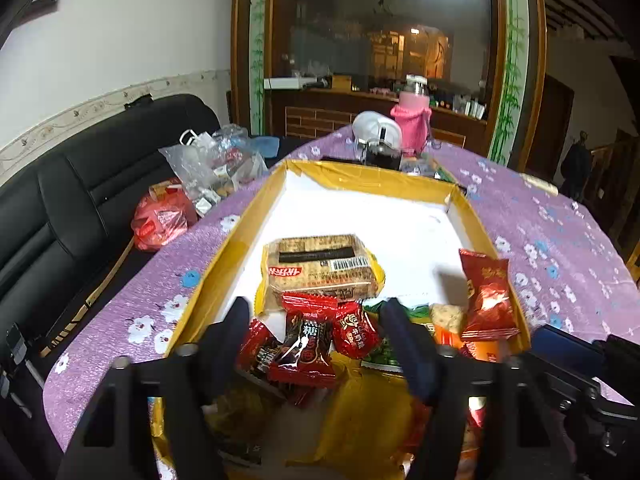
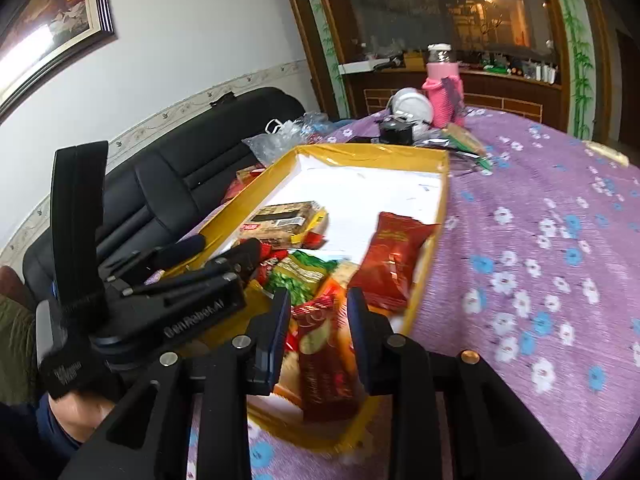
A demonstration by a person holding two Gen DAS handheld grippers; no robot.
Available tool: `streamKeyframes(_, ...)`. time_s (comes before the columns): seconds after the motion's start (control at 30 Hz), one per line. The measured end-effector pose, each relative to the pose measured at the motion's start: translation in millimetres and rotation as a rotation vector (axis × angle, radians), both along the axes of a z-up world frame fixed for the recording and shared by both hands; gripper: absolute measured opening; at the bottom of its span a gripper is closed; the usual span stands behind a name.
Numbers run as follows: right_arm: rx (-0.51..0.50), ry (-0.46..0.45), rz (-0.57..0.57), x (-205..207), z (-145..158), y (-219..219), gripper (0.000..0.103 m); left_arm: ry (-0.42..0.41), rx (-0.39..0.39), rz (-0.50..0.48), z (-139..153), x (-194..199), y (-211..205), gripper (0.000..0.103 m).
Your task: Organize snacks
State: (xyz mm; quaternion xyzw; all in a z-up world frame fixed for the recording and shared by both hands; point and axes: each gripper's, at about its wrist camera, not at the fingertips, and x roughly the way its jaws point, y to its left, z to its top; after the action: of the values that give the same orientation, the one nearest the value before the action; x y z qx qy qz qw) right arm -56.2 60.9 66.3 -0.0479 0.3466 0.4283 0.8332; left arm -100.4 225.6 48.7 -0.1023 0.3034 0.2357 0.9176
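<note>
A shallow yellow-walled box with a white floor [image 1: 360, 216] [image 2: 384, 184] lies on the purple flowered tablecloth. It holds a tan cracker pack [image 1: 320, 266] [image 2: 286, 220], a red snack pouch [image 1: 488, 292] [image 2: 390, 260], several small red candies [image 1: 304, 344] and a green packet [image 2: 300, 276]. My left gripper [image 1: 316, 308] is open above the red candies at the box's near end. My right gripper [image 2: 318, 300] is open, with a dark red packet [image 2: 326, 360] lying between its fingers at the box's near corner. The left gripper [image 2: 224, 248] shows in the right wrist view.
A pink bottle [image 1: 412, 116] [image 2: 442, 92], a white bowl [image 1: 376, 128] and a dark jar [image 2: 396, 130] stand at the table's far end. A black sofa [image 1: 80, 200] with plastic bags [image 1: 216, 164] and a red bag [image 1: 160, 216] lies along the left.
</note>
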Motion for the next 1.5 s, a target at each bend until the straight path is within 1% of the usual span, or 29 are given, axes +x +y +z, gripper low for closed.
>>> streamKeyframes(0.03,-0.004,-0.012,-0.017,-1.5,0.4,-8.1,0.034,-0.025,0.005,0.003,2.7,-4.5,-1.2,0.089)
streamKeyframes(0.07,-0.003,-0.017,-0.027,-2.3,0.7,-13.8,0.037,-0.041,0.010,0.005,4.1,-7.1,-2.6,0.092)
streamKeyframes(0.2,-0.002,-0.040,-0.093,-3.2,-1.4,-41.0,0.041,-0.114,0.070,0.009,10.8,-18.4,-15.9,0.103)
streamKeyframes(0.27,0.011,-0.051,-0.117,-3.5,-2.9,-53.5,0.046,-0.121,0.098,0.005,12.8,-20.1,-23.5,0.103)
streamKeyframes(0.3,0.003,-0.075,-0.131,-5.5,-4.0,-58.0,0.048,-0.124,0.115,0.004,13.8,-20.9,-28.0,0.103)
streamKeyframes(0.37,-0.009,-0.094,-0.139,-8.1,-4.2,-62.5,0.057,-0.142,0.134,-0.004,15.8,-25.0,-36.6,0.103)
streamKeyframes(0.4,0.003,-0.099,-0.136,-9.5,-2.8,-65.4,0.058,-0.145,0.143,-0.001,16.3,-26.1,-38.5,0.103)
streamKeyframes(0.43,0.014,-0.106,-0.136,-10.8,-1.5,-67.6,0.064,-0.149,0.158,-0.007,17.3,-26.4,-41.1,0.103)
streamKeyframes(0.47,0.019,-0.116,-0.139,-11.8,-0.3,-68.8,0.070,-0.153,0.153,-0.029,18.0,-26.5,-41.4,0.102)
streamKeyframes(0.57,0.013,-0.126,-0.124,-15.0,0.3,-67.2,0.076,-0.143,0.128,-0.046,19.0,-25.4,-38.3,0.102)
streamKeyframes(0.63,0.008,-0.138,-0.114,-17.1,1.1,-65.5,0.078,-0.140,0.127,-0.018,21.5,-27.4,-36.1,0.102)
streamKeyframes(0.7,0.007,-0.147,-0.104,-19.4,1.8,-64.4,0.083,-0.152,0.096,0.007,23.8,-31.8,-33.2,0.102)
streamKeyframes(0.73,0.005,-0.150,-0.100,-20.3,2.1,-64.2,0.089,-0.167,0.067,0.020,24.3,-35.6,-31.1,0.102)
streamKeyframes(0.77,0.004,-0.149,-0.096,-20.9,2.5,-63.7,0.092,-0.174,0.059,0.023,23.2,-39.0,-32.1,0.102)
streamKeyframes(0.83,0.010,-0.135,-0.081,-21.3,3.1,-63.5,0.093,-0.145,0.088,0.078,20.2,-38.4,-34.9,0.102)
streamKeyframes(0.9,0.008,-0.123,-0.075,-22.0,3.4,-63.0,0.093,-0.106,0.130,0.089,16.0,-33.9,-38.8,0.103)
streamKeyframes(0.93,0.007,-0.121,-0.074,-22.5,3.8,-62.7,0.093,-0.075,0.148,0.090,13.9,-30.4,-40.0,0.103)
streamKeyframes(1.03,-0.007,-0.151,-0.077,-26.5,5.3,-60.6,0.093,-0.018,0.143,0.044,11.0,-22.2,-40.5,0.103)
streamKeyframes(1.1,-0.016,-0.175,-0.072,-30.0,6.2,-59.1,0.093,-0.015,0.153,0.059,10.0,-22.3,-40.1,0.103)
streamKeyframes(1.13,-0.020,-0.185,-0.069,-31.5,6.3,-57.9,0.093,-0.010,0.173,0.078,9.3,-22.6,-40.0,0.103)
streamKeyframes(1.23,-0.043,-0.218,-0.063,-36.0,5.9,-53.6,0.093,-0.010,0.185,0.093,8.9,-24.6,-38.2,0.103)
streamKeyframes(1.33,-0.060,-0.233,-0.056,-38.3,5.2,-51.3,0.093,-0.015,0.185,0.103,8.2,-26.3,-37.5,0.103)
streamKeyframes(1.5,-0.062,-0.234,-0.048,-38.7,4.8,-51.0,0.093,0.003,0.197,0.098,5.0,-24.1,-39.0,0.103)
